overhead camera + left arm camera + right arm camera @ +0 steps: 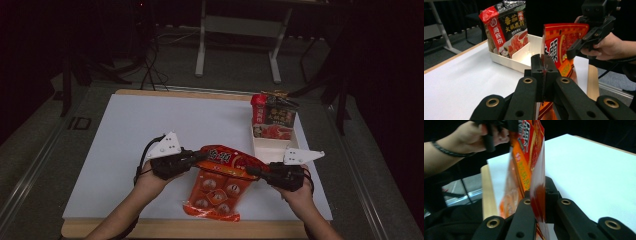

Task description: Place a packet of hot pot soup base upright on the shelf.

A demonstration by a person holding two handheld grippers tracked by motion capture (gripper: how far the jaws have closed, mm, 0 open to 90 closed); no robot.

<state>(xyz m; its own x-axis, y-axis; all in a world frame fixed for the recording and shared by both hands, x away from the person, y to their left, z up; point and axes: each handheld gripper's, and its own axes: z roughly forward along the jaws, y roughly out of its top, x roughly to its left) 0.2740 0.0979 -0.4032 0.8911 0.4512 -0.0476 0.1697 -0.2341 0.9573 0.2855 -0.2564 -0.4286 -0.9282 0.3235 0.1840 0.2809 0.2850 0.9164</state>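
Here the white table point(150, 130) carries a divided white tray point(272, 145) with a dark sauce packet point(274, 117) upright in its far compartment. The orange snack bag point(220, 182) hangs just above the near edge, probably bound for the empty compartment. The left gripper point(200, 157) and right gripper point(250, 171) each pinch a top corner, jaws pressed on the film, keeping it stretched.

Glossy plastic snack bag point(222, 177); matt white tabletop point(150, 130), wooden edge.

We see the snack bag point(220, 182) near the table's point(125, 145) front edge, between the left gripper point(200, 157) and right gripper point(252, 171), each at one top corner. Behind it to the right sits the divided tray point(272, 147); a sauce pouch point(272, 117) stands in its far compartment.
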